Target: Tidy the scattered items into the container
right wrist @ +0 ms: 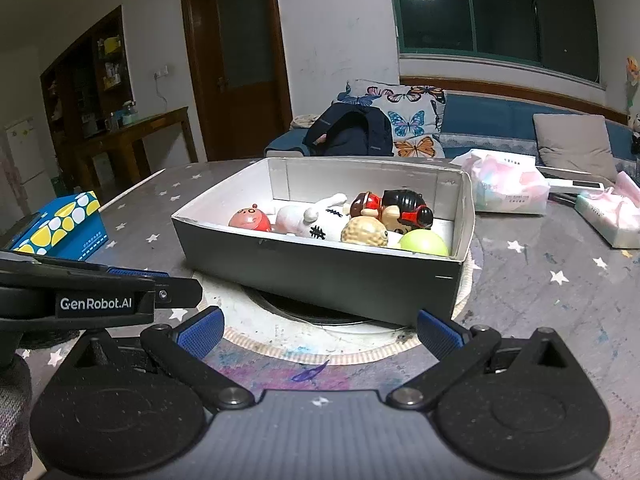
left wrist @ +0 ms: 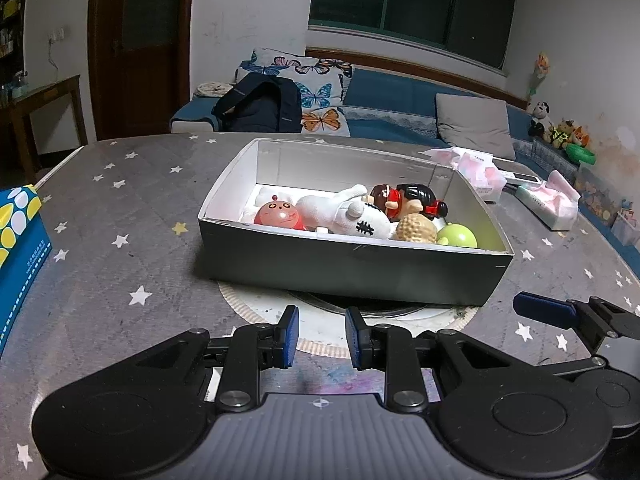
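Grey box (left wrist: 352, 268) sits mid-bench, toys already inside: red round toy (left wrist: 279, 216), white plush (left wrist: 348, 216), dark-haired doll (left wrist: 408, 198), tan ball (left wrist: 416, 230), green ball (left wrist: 457, 236). No loose toys seen on the bench (left wrist: 120, 216) around it, so tidying looks about done. Left gripper (left wrist: 321, 338) low in front of the box, nearly closed with a narrow gap, holding nothing. Right gripper (right wrist: 319, 332) spread wide, empty. Best next: scan the bench edges for strays, keep both grippers clear of the box wall. Blue dotted carton (right wrist: 60, 228) left, tissue packs (right wrist: 508, 188) right, print too small to read. "GenRobot.AI" legible on the left gripper body in the right wrist view.
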{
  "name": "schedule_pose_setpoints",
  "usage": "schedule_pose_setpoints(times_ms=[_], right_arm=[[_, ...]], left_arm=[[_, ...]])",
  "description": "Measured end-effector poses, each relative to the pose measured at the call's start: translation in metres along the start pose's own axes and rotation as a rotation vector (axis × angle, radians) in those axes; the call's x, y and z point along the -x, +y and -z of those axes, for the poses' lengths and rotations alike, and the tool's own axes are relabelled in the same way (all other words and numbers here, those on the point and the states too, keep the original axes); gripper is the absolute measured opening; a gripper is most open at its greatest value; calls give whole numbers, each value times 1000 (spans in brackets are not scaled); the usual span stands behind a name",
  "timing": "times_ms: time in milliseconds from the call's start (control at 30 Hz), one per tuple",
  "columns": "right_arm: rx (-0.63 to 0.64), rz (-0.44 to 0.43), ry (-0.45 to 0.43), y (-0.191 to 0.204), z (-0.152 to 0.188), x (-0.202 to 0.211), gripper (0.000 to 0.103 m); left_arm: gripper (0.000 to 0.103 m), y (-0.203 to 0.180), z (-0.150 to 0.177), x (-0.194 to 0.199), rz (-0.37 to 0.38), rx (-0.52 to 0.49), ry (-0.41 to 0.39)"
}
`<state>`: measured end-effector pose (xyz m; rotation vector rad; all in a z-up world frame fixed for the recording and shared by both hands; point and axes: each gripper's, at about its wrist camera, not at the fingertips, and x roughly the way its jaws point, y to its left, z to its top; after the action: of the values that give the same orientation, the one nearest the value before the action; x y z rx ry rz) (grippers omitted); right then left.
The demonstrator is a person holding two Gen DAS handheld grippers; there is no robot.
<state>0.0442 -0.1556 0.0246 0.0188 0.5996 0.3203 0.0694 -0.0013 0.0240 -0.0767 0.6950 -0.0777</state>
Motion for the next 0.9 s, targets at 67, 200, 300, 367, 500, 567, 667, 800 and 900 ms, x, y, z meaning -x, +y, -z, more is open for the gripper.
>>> schedule_pose_setpoints(times_ms=[67, 200, 300, 367, 500, 567, 667, 800, 900], right_arm=[[-3, -1, 0, 0, 0, -1, 103], [-5, -3, 2, -1, -1, -2, 103], [-4, -1, 7, 0, -1, -4, 103], [-5, -1, 10, -1, 0, -6, 103], [-7, -2, 16, -1, 0, -10, 103], [-8, -3, 19, -2, 0, -11, 103], [-8, -3, 25, -2, 0, -14, 103], [-10, -5, 30, -2, 0, -17, 103], [-9, -6, 34, -1, 0, -19, 103]], left_arm=[[28, 0, 0, -1, 1, -4, 0], [28, -1, 1, -1, -1, -8, 0], [28, -1, 0, -2, -5, -13, -1], [28, -1, 0, -3, -6, -12, -1], [28, 0, 0, -4, -7, -10, 0], [28, 0, -1, -6, -7, -10, 2], [28, 0, -1, -8, -13, -13, 3], [28, 0, -2, -10, -16, -21, 5], [28, 0, -3, -12, -18, -25, 5]])
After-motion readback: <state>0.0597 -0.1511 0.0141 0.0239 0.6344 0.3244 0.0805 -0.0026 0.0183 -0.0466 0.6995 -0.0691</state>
